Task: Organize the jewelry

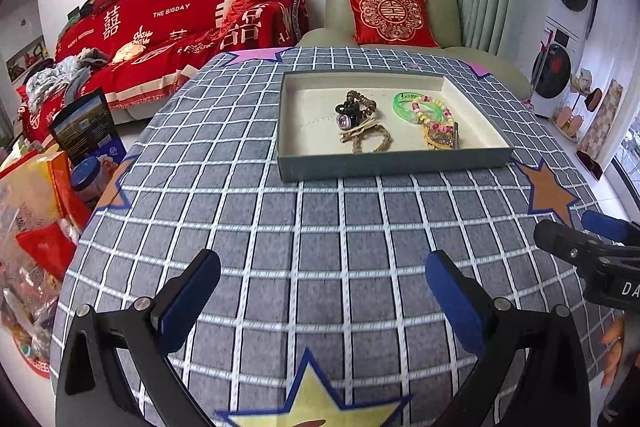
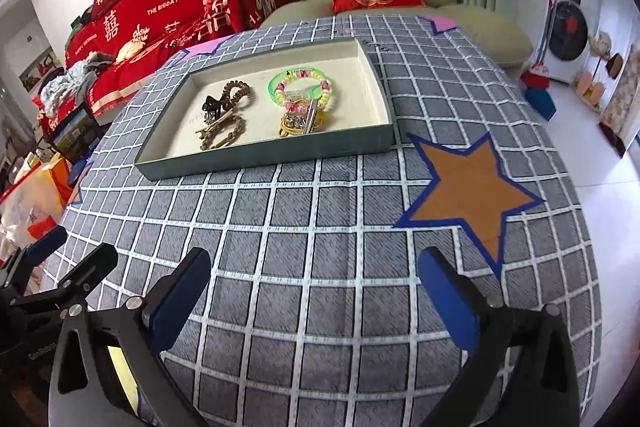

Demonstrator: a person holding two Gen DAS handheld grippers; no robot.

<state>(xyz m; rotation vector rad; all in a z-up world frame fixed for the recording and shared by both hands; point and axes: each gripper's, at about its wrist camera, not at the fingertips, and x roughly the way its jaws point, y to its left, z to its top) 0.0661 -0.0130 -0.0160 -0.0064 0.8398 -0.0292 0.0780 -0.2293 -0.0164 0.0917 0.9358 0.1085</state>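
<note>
A shallow grey-green tray (image 1: 384,163) with a cream floor sits at the far middle of the table; it also shows in the right wrist view (image 2: 280,155). Inside lie a brown bead bracelet (image 1: 366,103), a black hair clip (image 1: 346,111), a braided rope bracelet (image 1: 370,139), a green bangle (image 1: 404,105), a pastel bead bracelet (image 1: 434,115) and a yellow tangle with a metal piece (image 1: 442,139). My left gripper (image 1: 322,297) is open and empty over the near cloth. My right gripper (image 2: 314,291) is open and empty, well short of the tray.
The table wears a grey checked cloth with an orange star (image 2: 468,193) and a yellow star (image 1: 312,411). A green armchair (image 1: 392,3) stands behind. A red sofa (image 1: 180,19) and bags (image 1: 40,195) lie left. The right gripper's fingertips (image 1: 560,231) show at the left view's right edge.
</note>
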